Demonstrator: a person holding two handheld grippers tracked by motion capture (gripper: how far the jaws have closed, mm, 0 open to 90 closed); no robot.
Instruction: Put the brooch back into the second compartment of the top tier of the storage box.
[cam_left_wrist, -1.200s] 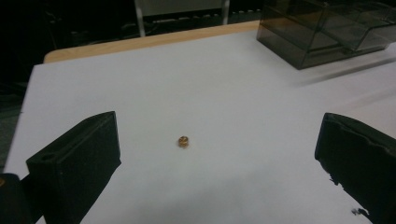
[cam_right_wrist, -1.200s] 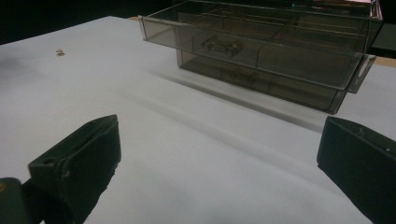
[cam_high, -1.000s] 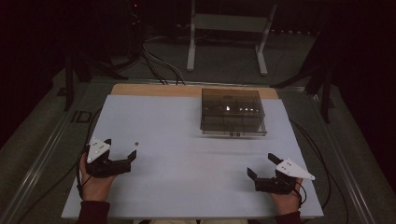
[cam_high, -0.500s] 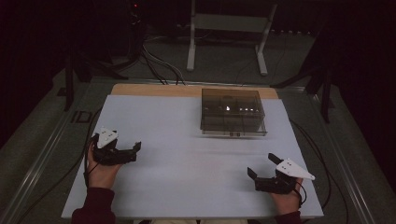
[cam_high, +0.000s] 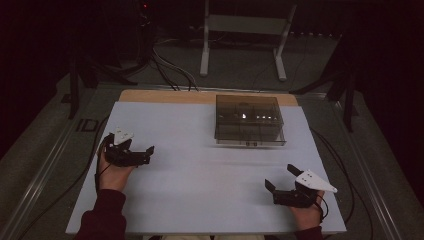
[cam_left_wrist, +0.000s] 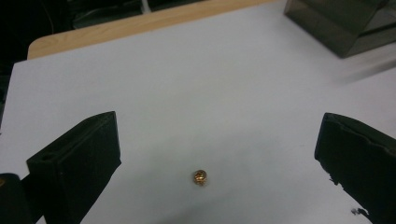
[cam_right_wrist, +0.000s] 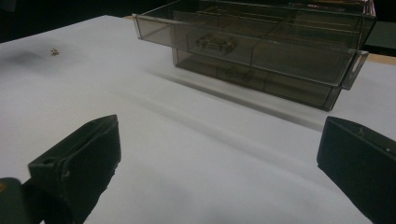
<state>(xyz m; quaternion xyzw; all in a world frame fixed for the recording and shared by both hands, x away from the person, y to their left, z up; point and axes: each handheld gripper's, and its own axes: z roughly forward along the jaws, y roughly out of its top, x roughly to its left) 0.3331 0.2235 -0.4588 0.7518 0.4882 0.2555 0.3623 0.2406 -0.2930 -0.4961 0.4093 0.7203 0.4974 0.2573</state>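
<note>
One small brass-coloured fastener (cam_left_wrist: 200, 177) to collect from the white table (cam_high: 200, 200); treat as the step in hand. Note the left gripper (cam_high: 146, 155) over the near-left part of the table, spread wide and holding nothing. Locate the fastener in the left gripper view on the bare surface between the two black jaws, touching neither and lying a little nearer the left-hand one. Correct sideways first to centre the piece in the gap. Lower straight down to just clear of the table, without scraping the tips along the surface. Close slowly and evenly to avoid flicking so light a part away, and grip across the widest section. Lift only after confirming a firm hold. Leave the right gripper (cam_high: 278, 176) parked near the near-right edge, likewise fully open and empty, well apart from the work. Expect probable delivery to the smoky transparent compartment box (cam_high: 249, 120) at the far centre-right of the table, well apart from the fastener; a judgement only, not confirmed. As to appearance: tiny, rounded, shiny, copper to brass in colour, with a bright glint on top; possibly a screw head or a nut, too small to tell which. Resting alone on the plain surface, with no neighbouring parts to foul the jaws. Likely to roll or skid under any nudge, so handle accordingly.
</note>
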